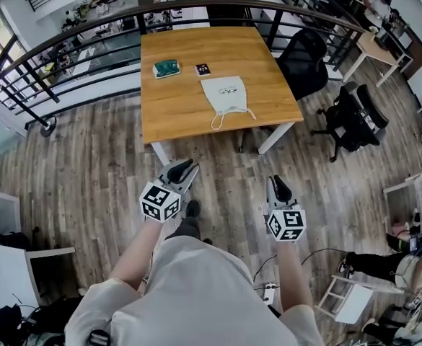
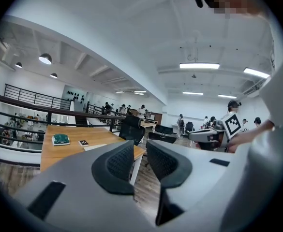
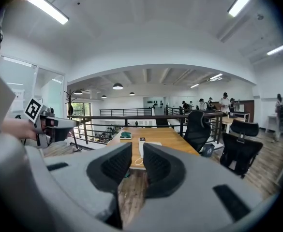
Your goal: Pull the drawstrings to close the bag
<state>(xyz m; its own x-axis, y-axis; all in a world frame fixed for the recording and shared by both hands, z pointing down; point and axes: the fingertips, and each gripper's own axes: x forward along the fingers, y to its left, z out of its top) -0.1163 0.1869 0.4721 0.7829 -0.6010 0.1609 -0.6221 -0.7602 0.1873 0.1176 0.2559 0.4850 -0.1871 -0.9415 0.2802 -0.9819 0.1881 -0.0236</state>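
Observation:
A white drawstring bag (image 1: 225, 94) lies flat on the wooden table (image 1: 174, 114), its cord loops (image 1: 221, 120) trailing toward the near edge. In the left gripper view the bag (image 2: 94, 147) shows as a pale strip on the tabletop; in the right gripper view the bag (image 3: 148, 143) sits straight ahead beyond the jaws. My left gripper (image 1: 183, 169) and right gripper (image 1: 279, 187) hover over the floor, well short of the table. The left gripper (image 2: 140, 149) is open with nothing between its pads. The right gripper (image 3: 137, 151) is open and holds nothing.
A green object (image 1: 166, 68) and a small dark card (image 1: 203, 68) lie on the table behind the bag. Black office chairs (image 1: 302, 62) (image 1: 351, 117) stand to the table's right. A curved railing (image 1: 88, 56) runs behind and left. White furniture sits at the lower left.

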